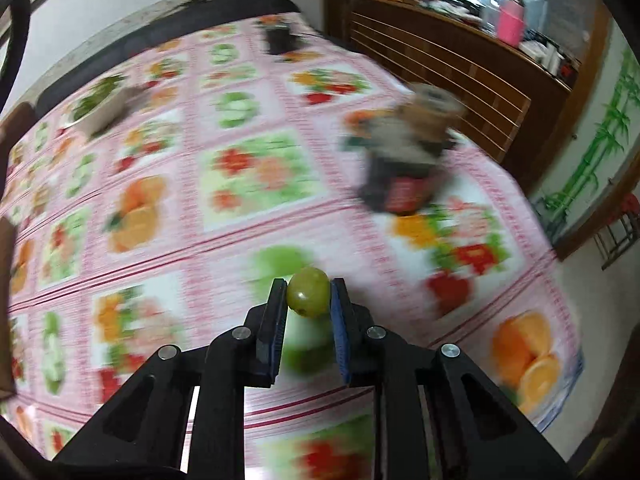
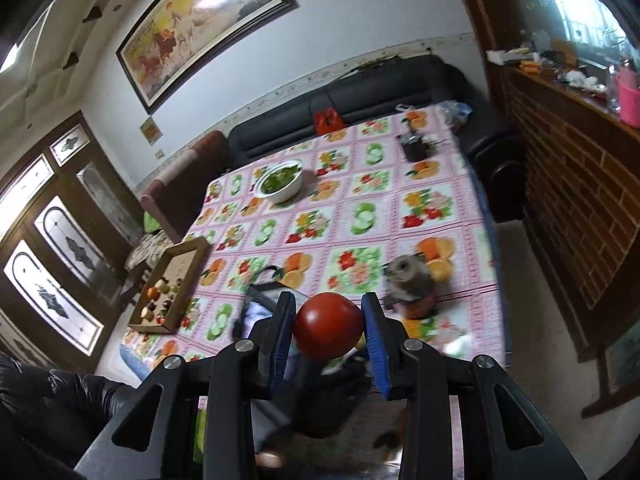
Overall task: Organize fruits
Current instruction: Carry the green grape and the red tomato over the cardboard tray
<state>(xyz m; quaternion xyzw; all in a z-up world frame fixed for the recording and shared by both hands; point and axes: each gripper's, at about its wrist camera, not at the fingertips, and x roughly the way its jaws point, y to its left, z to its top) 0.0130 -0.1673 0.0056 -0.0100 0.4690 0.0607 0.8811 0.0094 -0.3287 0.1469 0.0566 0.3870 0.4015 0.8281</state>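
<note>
My left claw (image 1: 308, 294) is drawn in narrow, its pads pressed against both sides of one small green grape (image 1: 308, 291) at bottom centre of the left wrist view, held above the worktop (image 1: 224, 248). My right claw (image 2: 329, 325) stands a little wider and clamps one red tomato-like fruit (image 2: 329, 325) between its blue pads (image 2: 375, 344), low in the middle of the right wrist view. The left view is badly smeared; I make out only the fruit-print cloth, a white bowl of greens (image 1: 103, 105) at upper left, a dark object (image 1: 279, 39) near the top, and a blurred jar-like thing (image 1: 408, 156) at right. The right view is sharper and gives me what the left does not: a shallow cardboard tray (image 2: 191, 276) hanging at the left edge of the worktop with roughly ten small fruits in it, too small to count surely, a black sofa (image 2: 360, 96) beyond the far edge, one framed painting (image 2: 204, 20) on the wall, and a black sleeve (image 2: 52, 396) at lower left. I count one bowl (image 2: 280, 187) and one tray.
</note>
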